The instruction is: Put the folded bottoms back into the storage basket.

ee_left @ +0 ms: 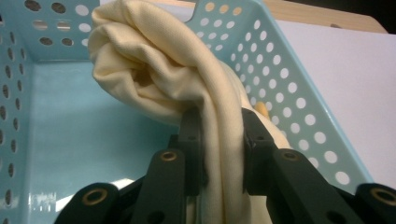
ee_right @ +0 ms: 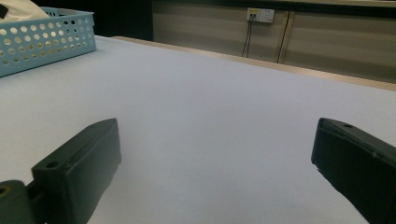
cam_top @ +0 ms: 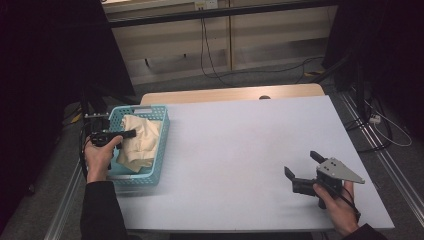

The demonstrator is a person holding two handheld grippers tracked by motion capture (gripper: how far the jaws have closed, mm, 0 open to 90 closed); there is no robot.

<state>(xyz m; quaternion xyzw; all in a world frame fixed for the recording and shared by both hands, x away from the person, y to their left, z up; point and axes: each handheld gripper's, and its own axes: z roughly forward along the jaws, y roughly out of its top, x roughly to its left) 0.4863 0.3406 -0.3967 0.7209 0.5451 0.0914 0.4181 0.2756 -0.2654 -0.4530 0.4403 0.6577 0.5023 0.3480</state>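
Left tool pinching cream cloth, cloth's lower end hidden

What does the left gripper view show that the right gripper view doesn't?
Left gripper view alone: the left tool shut on a fold of the cream cloth, and the basket's inside, with its floor and perforated walls close up.

Right gripper view alone: the right tool open with nothing between its jaws, low over bare table, plus the far wall with a socket and hanging cables.

Both: the blue perforated basket, some of the cloth, and the white table.
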